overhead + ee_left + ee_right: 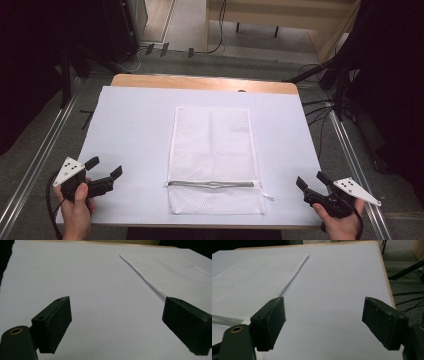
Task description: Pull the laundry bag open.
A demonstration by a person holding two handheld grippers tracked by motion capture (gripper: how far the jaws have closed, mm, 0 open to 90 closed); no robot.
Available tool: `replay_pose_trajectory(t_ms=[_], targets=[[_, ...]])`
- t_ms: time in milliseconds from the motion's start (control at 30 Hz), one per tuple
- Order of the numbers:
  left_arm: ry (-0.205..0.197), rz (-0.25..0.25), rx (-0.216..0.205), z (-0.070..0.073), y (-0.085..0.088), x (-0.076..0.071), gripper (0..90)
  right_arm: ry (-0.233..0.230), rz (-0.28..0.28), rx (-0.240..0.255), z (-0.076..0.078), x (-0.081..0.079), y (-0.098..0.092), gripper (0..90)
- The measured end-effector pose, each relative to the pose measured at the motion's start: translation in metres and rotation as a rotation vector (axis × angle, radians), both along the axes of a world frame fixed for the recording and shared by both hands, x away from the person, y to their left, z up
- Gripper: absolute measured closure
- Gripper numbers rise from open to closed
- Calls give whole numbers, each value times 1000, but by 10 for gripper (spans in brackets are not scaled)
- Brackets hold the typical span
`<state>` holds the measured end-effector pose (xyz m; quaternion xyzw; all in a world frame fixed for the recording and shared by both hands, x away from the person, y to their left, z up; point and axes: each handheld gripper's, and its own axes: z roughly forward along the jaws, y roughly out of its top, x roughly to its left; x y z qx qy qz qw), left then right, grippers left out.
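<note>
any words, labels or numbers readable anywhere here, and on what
None can be read: the white mesh laundry bag with its grey zip, the white sheet over the wooden table and the black left gripper and right gripper carry no visible text.

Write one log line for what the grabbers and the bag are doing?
left gripper: open, empty | right gripper: open, empty | mesh bag: flat between them, untouched

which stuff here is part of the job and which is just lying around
Part of the job:
- mesh laundry bag, flat in the middle of the table
- its zip, near the front end
- left gripper, jaws open, nothing between them
- right gripper, jaws open, nothing between them

Just lying about:
- white sheet covering the table
- cables on the floor beside the table
</note>
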<state>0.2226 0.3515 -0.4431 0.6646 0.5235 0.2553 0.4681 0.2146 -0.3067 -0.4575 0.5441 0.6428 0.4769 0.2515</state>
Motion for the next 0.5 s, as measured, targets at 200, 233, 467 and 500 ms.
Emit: replay_pose_trajectory(t_ms=[200,233,467,500], targets=[[6,5,-11,-2,4,0,88,-3,-14,-6,-2,1,-5,197],[9,3,-9,-2,2,1,89,3,-20,-8,-2,1,-4,197],[35,-10,29,-6,-4,4,88,12,-19,-25,-4,2,-2,198],[45,-7,37,-7,-4,5,89,17,-27,-28,-4,2,-2,198]])
